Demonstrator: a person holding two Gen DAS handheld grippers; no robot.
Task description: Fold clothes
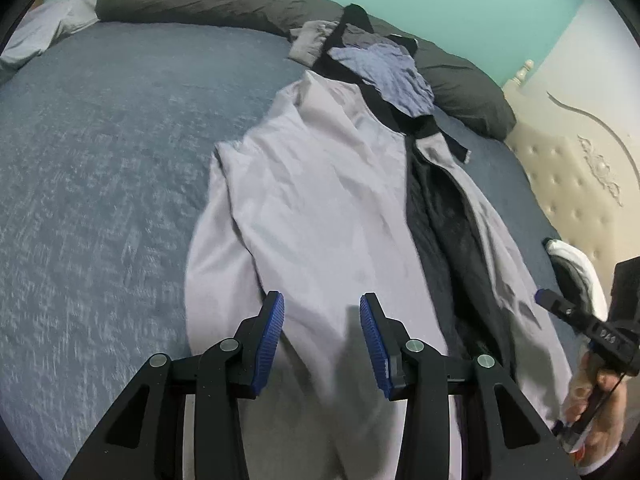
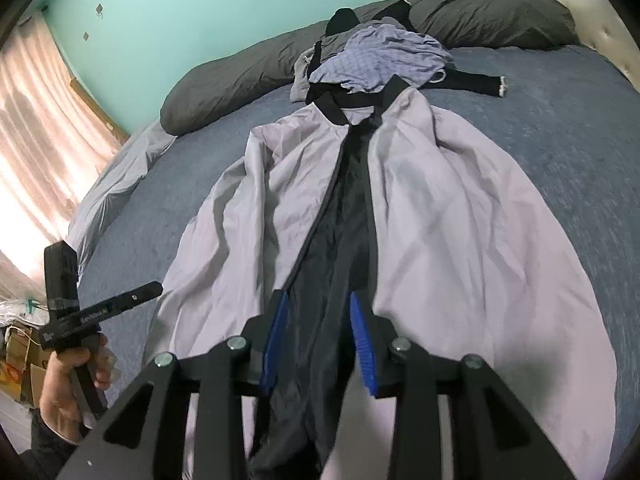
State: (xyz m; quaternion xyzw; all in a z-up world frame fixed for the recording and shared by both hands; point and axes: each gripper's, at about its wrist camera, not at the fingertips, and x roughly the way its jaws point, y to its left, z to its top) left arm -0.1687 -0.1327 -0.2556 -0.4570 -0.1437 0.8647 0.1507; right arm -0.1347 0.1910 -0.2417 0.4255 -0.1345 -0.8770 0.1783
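L claw (image 1: 322,336) agape, R claw (image 2: 318,334) agape, both empty | jacket (image 2: 460,216) flat | clothes pile (image 2: 380,60) past collar

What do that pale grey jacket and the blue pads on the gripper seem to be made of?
The jacket looks like thin, smooth synthetic fabric, perhaps nylon: faint sheen, soft crumpled folds, darker lining inside. The pads look like ribbed rubber or soft plastic, matte blue with fine grooves; which one I cannot tell.

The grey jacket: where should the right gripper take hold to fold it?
Probably the grey jacket at its free outer right edge, coming in from the bedspread side: that panel lies flat and splayed open, dark lining up the middle. Right gripper is open.
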